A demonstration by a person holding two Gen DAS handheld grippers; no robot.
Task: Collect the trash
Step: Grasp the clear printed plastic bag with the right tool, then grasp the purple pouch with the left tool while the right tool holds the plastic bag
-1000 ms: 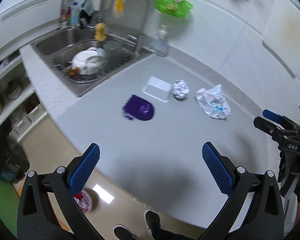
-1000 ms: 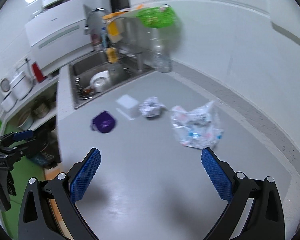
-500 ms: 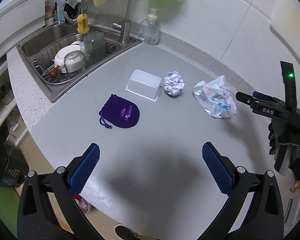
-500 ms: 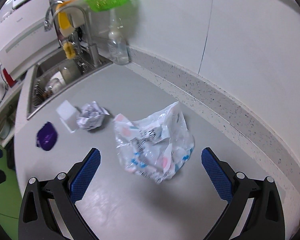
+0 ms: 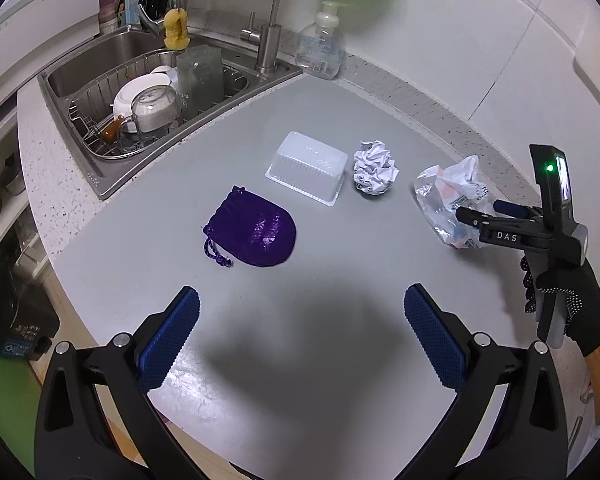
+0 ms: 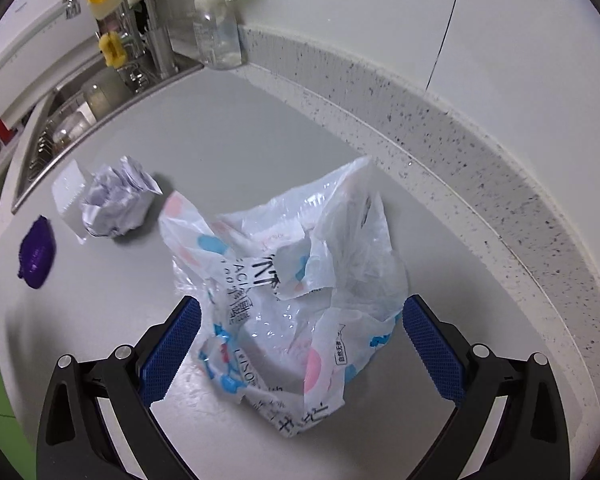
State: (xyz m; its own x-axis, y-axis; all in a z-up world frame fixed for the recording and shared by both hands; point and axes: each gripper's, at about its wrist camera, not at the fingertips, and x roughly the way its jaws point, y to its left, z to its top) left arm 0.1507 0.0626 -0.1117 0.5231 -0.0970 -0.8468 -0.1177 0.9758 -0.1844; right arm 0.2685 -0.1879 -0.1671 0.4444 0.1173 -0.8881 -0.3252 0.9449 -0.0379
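Observation:
A crumpled white plastic bag [image 6: 296, 292] with blue and pink print lies on the grey counter [image 6: 228, 136]. My right gripper [image 6: 300, 340] is open, its blue pads on either side of the bag's near part. From the left wrist, that bag [image 5: 452, 200] sits at the right, with the right gripper [image 5: 496, 216] at it, held by a gloved hand [image 5: 568, 312]. A crumpled paper ball [image 5: 374, 172], an upturned white plastic tray [image 5: 306, 166] and a purple drawstring pouch [image 5: 252, 232] lie in a row. My left gripper [image 5: 300, 332] hangs open above bare counter, near the pouch.
A steel sink [image 5: 148, 80] with dishes in a wire rack lies at the back left, with a tap [image 5: 268, 36] and a soap bottle [image 5: 320, 48] beside it. A speckled backsplash [image 6: 460, 132] runs along the wall. The counter's rounded front edge drops to the floor [image 5: 4, 392].
My right gripper has moved forward until its open pads flank the plastic bag. The left gripper has come closer over the counter, toward the pouch and tray.

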